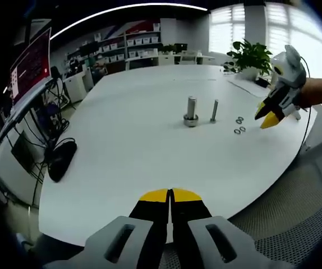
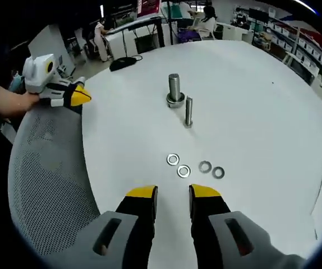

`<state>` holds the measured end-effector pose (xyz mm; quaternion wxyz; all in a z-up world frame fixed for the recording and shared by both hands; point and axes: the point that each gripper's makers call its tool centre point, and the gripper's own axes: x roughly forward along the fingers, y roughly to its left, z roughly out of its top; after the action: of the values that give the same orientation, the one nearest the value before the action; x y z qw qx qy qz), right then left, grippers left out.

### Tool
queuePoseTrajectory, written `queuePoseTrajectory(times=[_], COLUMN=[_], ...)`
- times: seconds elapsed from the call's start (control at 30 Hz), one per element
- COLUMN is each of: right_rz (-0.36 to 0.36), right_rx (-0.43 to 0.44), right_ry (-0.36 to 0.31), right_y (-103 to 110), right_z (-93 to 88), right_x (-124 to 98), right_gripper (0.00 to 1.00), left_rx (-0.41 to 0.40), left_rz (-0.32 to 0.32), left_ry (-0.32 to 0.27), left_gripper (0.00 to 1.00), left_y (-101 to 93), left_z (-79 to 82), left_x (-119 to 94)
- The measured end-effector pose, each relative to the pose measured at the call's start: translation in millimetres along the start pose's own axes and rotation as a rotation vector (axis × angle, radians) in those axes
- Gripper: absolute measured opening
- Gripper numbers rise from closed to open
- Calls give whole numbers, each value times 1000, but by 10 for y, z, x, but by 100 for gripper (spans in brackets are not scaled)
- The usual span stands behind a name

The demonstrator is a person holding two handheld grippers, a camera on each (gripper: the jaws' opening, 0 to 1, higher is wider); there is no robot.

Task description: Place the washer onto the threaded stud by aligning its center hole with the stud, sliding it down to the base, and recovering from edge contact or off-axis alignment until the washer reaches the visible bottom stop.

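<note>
Four washers (image 2: pixel 194 167) lie loose on the white table (image 2: pixel 262 112), in a short row just ahead of the right gripper (image 2: pixel 173 192). In the right gripper view its yellow-tipped jaws stand apart with a clear gap between them and nothing in it, and they sit just short of the washers, not touching any. Beyond the washers stand two upright studs: a thin threaded stud (image 2: pixel 188 111) nearer, and a thicker stud (image 2: pixel 174 89) right behind it with what looks like a washer or collar at its base, though it's too small to be sure which.

From the left gripper view, the left gripper (image 1: pixel 170 195) has its jaws pressed together, yellow tips meeting, gripping nothing. It hangs over the near edge of the table, well apart from the studs. The thick stud (image 1: pixel 191 111) and thin stud (image 1: pixel 214 111) stand side by side mid-table, with the washers (image 1: pixel 239 125) off to their right. The right gripper (image 1: pixel 270 116) comes in there too, held by a hand, near the washers. A mesh chair (image 2: pixel 49 168) sits by the table edge.
</note>
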<state>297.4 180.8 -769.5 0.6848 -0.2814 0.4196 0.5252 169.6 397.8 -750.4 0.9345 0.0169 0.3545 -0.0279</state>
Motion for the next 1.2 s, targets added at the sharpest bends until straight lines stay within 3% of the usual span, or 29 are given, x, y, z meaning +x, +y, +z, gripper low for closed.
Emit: queuePoseTrajectory(times=[0.17, 0.3, 0.47, 0.8, 0.93, 0.97, 1.2], right_rz=[23, 18, 49, 66, 61, 60, 76], right_rx=[-71, -132, -194, -267, -372, -331, -345], right_ry=[57, 153, 178, 262, 283, 298, 310], right_y=[-6, -87, -64, -77, -111, -90, -113], right_z=[40, -16, 60, 35, 34, 17, 13], right_x=[107, 200, 257, 330, 371, 360, 351], right_gripper=[25, 24, 23, 21, 20, 20, 20], left_rx=[0, -2, -4, -5, -5, -5, -4], left_rz=[1, 3, 3, 4, 3, 4, 2], left_ry=[-1, -3, -7, -14, -15, -16, -15], left_gripper=[0, 0, 0, 0, 0, 0, 0], left_y=[5, 12, 14, 17, 17, 18, 15], left_z=[4, 5, 12, 21, 22, 22, 24], left_x=[2, 3, -1, -1, -1, 1, 0])
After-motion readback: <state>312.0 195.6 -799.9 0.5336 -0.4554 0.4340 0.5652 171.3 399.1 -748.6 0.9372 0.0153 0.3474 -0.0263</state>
